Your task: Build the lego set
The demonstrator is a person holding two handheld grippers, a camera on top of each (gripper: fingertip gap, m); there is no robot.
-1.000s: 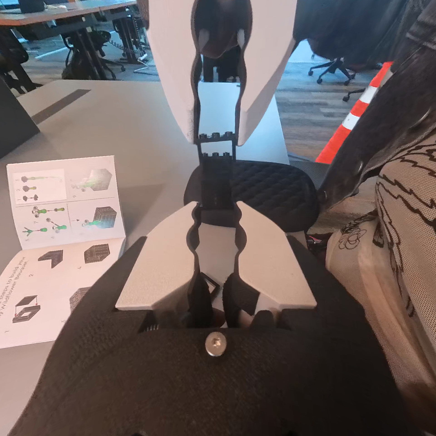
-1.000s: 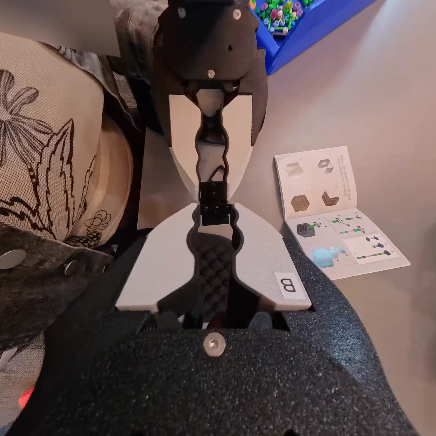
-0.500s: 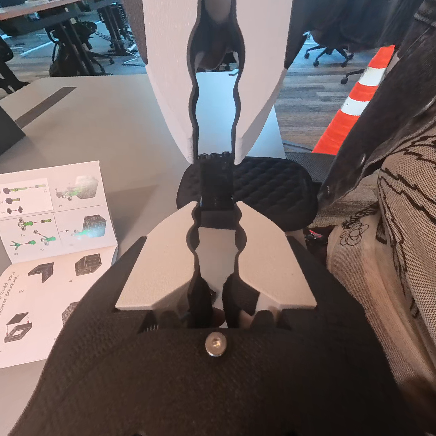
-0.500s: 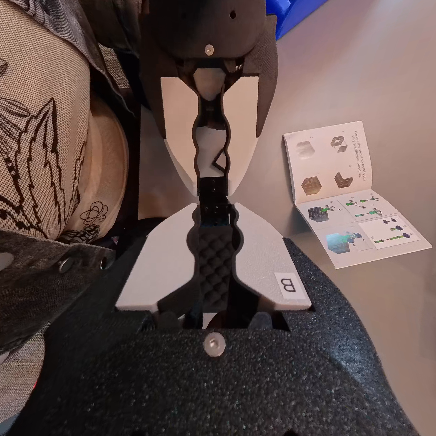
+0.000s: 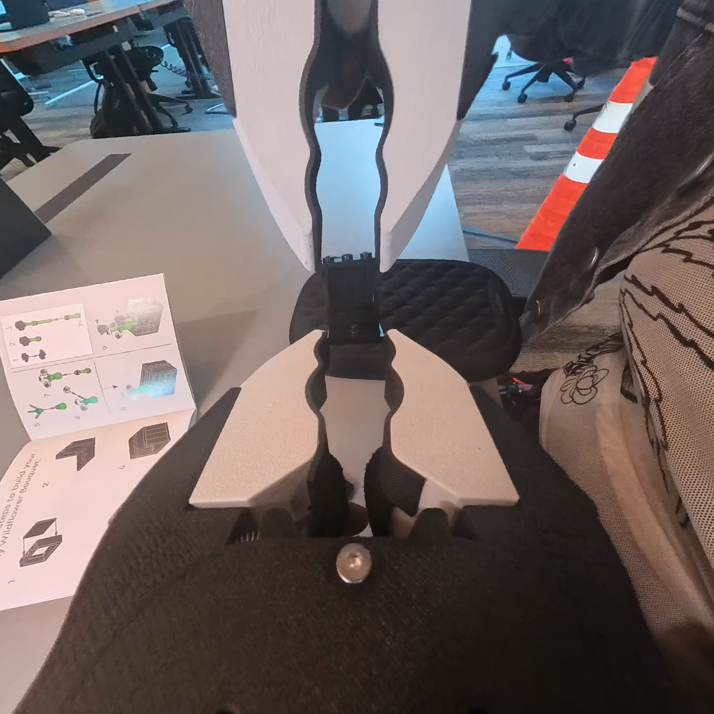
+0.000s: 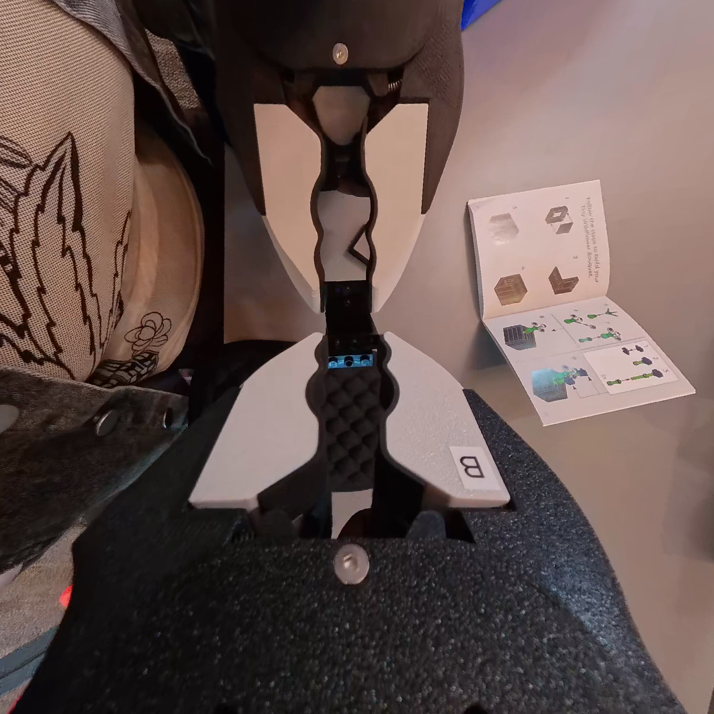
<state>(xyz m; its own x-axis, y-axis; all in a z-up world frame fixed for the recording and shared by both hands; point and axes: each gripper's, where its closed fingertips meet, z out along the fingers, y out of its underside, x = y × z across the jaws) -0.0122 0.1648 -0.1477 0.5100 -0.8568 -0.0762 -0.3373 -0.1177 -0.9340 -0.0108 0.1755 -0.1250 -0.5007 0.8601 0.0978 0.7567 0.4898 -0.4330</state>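
Note:
My two grippers face each other tip to tip above the table edge. In the left wrist view my left gripper point(image 5: 354, 334) is shut on a black lego piece point(image 5: 351, 305). My right gripper point(image 5: 347, 266) comes from above and is shut on a black studded plate point(image 5: 347, 258) that sits against the piece's far end. In the right wrist view my right gripper point(image 6: 353, 338) holds the studded plate point(image 6: 349, 361), and the left gripper point(image 6: 347, 307) holds the black piece point(image 6: 347, 320) just beyond it. The two pieces touch.
An open instruction booklet point(image 5: 96, 367) lies on the grey table point(image 5: 174, 212); it also shows in the right wrist view point(image 6: 560, 301). A black quilted chair seat point(image 5: 444, 309) is below the grippers. A person's patterned clothing point(image 5: 637, 386) is close at the right. An orange cone point(image 5: 591, 154) stands on the floor.
The grippers have closed the gap between them. The studded plate and the black piece, apart one second ago, are now pressed together.

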